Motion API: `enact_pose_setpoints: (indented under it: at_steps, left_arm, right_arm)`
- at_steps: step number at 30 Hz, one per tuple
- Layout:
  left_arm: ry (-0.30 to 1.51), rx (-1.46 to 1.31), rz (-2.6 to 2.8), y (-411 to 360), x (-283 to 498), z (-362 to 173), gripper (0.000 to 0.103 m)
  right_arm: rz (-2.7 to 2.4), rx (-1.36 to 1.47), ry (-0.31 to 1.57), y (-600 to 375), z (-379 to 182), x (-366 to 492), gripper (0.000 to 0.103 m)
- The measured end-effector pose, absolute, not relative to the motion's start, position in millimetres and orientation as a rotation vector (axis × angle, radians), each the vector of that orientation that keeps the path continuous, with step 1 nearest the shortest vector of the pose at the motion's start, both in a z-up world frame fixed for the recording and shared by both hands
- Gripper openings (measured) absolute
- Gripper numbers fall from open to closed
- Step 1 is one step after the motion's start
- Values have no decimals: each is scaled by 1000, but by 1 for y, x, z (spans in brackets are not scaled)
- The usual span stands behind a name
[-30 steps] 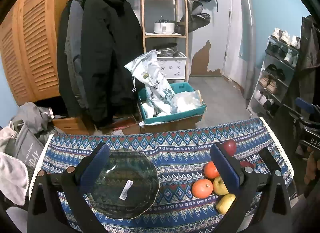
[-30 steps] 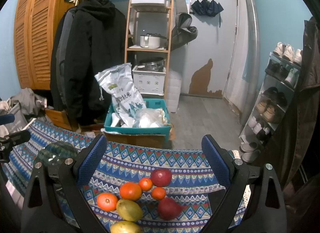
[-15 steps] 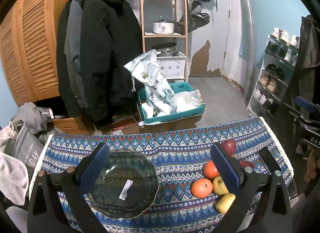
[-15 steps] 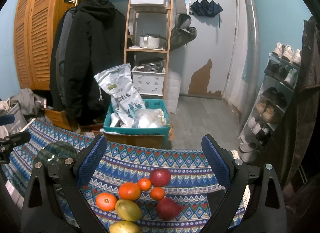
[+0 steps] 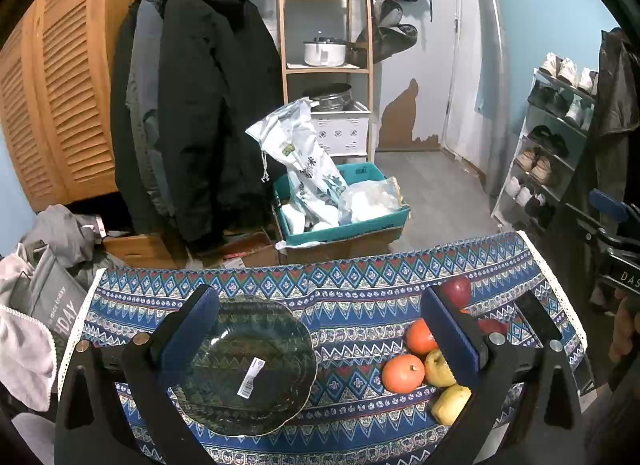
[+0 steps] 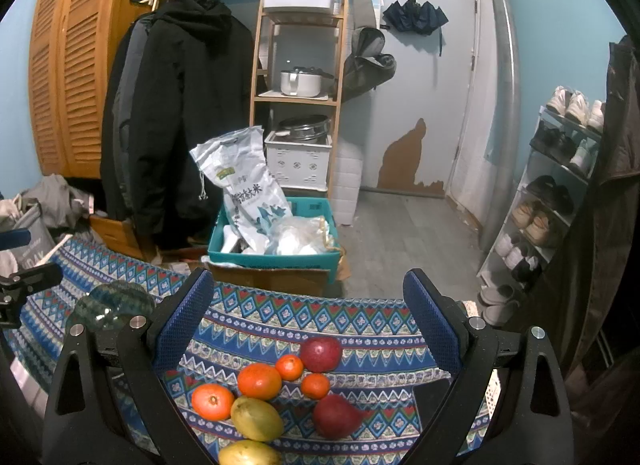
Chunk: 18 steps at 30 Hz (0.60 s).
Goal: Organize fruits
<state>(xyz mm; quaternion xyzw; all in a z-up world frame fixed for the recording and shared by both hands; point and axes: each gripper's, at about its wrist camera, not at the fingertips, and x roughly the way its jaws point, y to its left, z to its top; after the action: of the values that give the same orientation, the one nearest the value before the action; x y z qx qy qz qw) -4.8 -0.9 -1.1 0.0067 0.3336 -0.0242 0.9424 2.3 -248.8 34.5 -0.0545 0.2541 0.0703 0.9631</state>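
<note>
Both grippers — left, right — gape wide, empty; left finger hides perhaps two fruits.

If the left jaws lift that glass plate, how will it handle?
The glass plate looks rigid and probably fragile. Its glossy surface could slip between the pads, and it lies flat on the tablecloth, so getting a finger under its scalloped rim may be awkward.
</note>
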Motion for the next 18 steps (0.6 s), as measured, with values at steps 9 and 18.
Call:
enact_pose_setpoints:
  at_steps: [9,18]
  left_arm:
    - [681,14,-49,-1,-5,-1,102]
    - [684,15,-51,-2,-5,-2,102]
  right_arm:
    - [142,-111,515,-249,35,2,94]
    - [142,-112,515,-249,35,2,94]
